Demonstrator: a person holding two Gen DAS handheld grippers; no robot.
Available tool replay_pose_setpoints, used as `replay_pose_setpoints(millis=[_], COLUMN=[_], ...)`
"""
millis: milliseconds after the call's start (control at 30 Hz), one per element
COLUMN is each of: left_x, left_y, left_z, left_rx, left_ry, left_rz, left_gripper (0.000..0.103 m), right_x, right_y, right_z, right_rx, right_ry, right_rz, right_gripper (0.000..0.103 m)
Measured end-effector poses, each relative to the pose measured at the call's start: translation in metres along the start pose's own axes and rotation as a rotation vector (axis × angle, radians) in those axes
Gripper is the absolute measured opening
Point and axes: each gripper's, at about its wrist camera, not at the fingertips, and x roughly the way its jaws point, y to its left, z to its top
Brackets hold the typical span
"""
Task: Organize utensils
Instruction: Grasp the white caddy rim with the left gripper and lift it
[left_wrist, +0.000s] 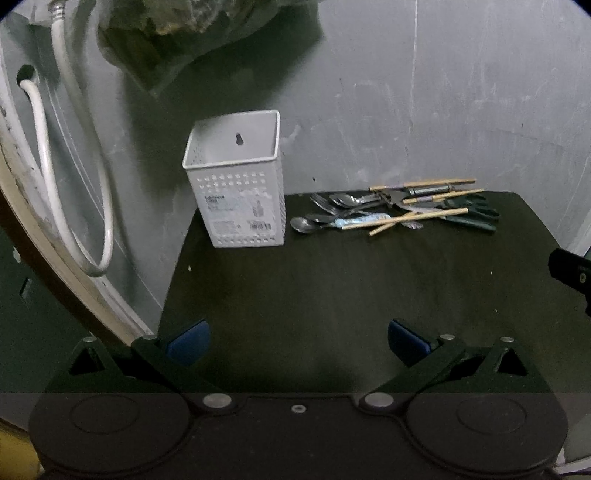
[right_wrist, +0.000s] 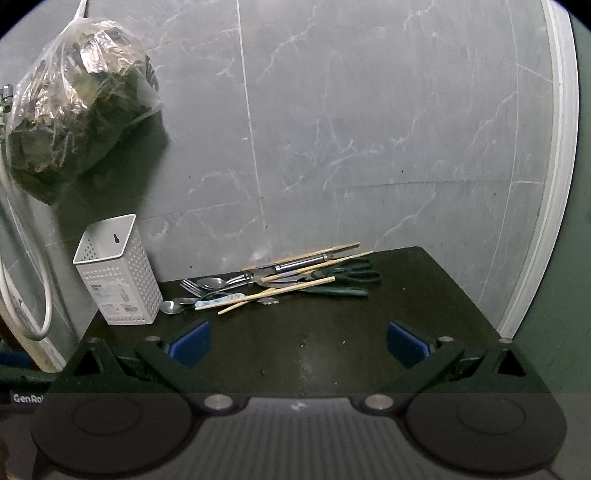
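Fingers (left_wrist: 188, 341) of the left gripper (left_wrist: 298, 341) stand spread wide with nothing between the blue pads, hovering over the near part of the dark surface (left_wrist: 332, 295). The right gripper (right_wrist: 298, 341) shows the same: both blue-padded fingers (right_wrist: 406, 341) are spread apart and empty above the near edge of the surface.

Beyond them, at the far left of the surface, a white perforated holder (left_wrist: 236, 184) stands upright against the grey wall (left_wrist: 443, 110), its inside looking empty. Just to its right lies a loose pile of utensils (left_wrist: 395, 208): spoons (left_wrist: 303, 224), a fork (left_wrist: 321, 202), wooden chopsticks (left_wrist: 406, 218), a metal tool and green-handled scissors (left_wrist: 469, 214) at the far right.

A plastic bag (right_wrist: 74, 110) hangs on the wall above the holder, and a white hose (left_wrist: 48, 166) loops down at the left.
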Motion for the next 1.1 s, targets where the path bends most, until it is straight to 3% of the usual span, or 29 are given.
replay_pose_setpoints(millis=[433, 567, 767, 967, 1100], left_x=[0.017, 0.018, 0.019, 0.03, 0.048], left_y=[-0.022, -0.033, -0.03, 0.005, 0.032], left_z=[-0.007, -0.008, -0.004, 0.007, 0.018], left_rx=[-0.068, -0.069, -0.079, -0.114, -0.074], left_ry=[0.013, 0.006, -0.02, -0.063, -0.099], left_rz=[-0.06, -0.003, 0.15, 0.206, 0.19], left_gripper=[0.102, 0.102, 0.102, 0.102, 0.102], right_x=[0.015, 0.02, 0.028, 0.036, 0.043], right_y=[-0.023, -0.032, -0.038, -0.027, -0.016], right_z=[0.004, 0.007, 0.005, -0.005, -0.009], right_rx=[-0.024, -0.045, -0.044, -0.045, -0.036], right_ry=[0.019, 0.017, 0.029, 0.07, 0.084], right_rz=[0.042, 0.074, 0.126, 0.143, 0.107], right_gripper=[0.103, 0.103, 0.103, 0.103, 0.103])
